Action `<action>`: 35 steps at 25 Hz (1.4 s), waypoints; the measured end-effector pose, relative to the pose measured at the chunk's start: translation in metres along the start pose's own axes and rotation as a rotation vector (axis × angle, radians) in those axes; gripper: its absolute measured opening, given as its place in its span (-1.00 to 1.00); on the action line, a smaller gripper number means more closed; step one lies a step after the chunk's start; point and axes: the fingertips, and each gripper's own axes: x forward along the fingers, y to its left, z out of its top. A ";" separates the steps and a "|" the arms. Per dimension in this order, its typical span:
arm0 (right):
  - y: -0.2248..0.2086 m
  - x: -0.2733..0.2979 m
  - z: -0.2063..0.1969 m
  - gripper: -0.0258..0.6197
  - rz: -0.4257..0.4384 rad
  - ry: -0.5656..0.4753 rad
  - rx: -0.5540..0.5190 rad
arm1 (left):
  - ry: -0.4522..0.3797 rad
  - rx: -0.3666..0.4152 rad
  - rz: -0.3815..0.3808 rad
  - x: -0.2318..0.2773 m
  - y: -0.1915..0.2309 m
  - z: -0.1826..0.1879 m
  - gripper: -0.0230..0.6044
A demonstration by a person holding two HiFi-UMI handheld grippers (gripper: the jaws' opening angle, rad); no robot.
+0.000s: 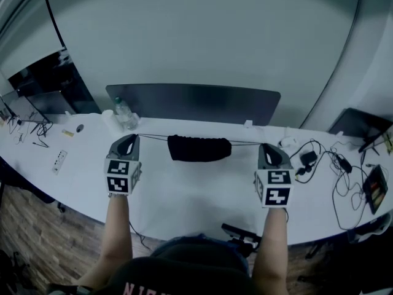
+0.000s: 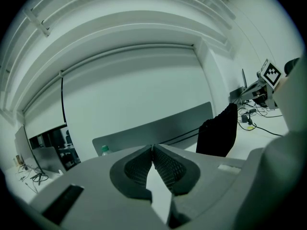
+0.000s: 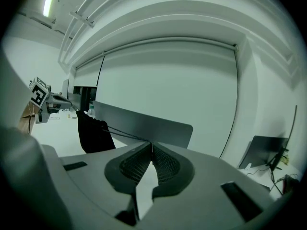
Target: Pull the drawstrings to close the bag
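- Holding the black bag (image 1: 199, 147) between your hands, you have it strung above the white table (image 1: 184, 201), midway between both grippers.
- Behind it stands a grey divider panel (image 1: 193, 101). A clear bottle (image 1: 124, 113) with a green cap sits near the panel's left end, just beyond your left gripper (image 1: 136, 137).
- Loose cables (image 1: 344, 177) and a charger (image 1: 308, 157) lie to the right of your right gripper (image 1: 262, 145). A power strip (image 1: 59, 161) lies well off to the left. Nothing sits between the bag and either tool.
- The bag's mouth is gathered along its top edge, and what is inside cannot be seen.
- Its long axis runs left to right, in line with the drawstrings (image 1: 153, 137), which run out taut from each end.
- Both tools have their jaws pressed together, each pinching a drawstring end at the tips.
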 end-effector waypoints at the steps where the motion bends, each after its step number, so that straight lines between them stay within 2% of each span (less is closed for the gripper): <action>1: -0.002 0.000 0.000 -0.91 -0.003 0.002 0.005 | 0.003 -0.005 0.003 0.000 0.001 -0.001 -0.88; 8: -0.011 0.000 -0.002 -0.91 -0.034 0.015 0.037 | 0.024 -0.053 0.033 0.003 0.010 -0.008 -0.88; 15: -0.024 0.001 -0.006 -0.91 -0.112 0.019 0.069 | 0.027 -0.090 0.080 0.003 0.020 -0.009 -0.88; 35: -0.055 -0.005 -0.010 -0.91 -0.204 0.010 0.097 | 0.037 -0.108 0.127 0.001 0.040 -0.015 -0.88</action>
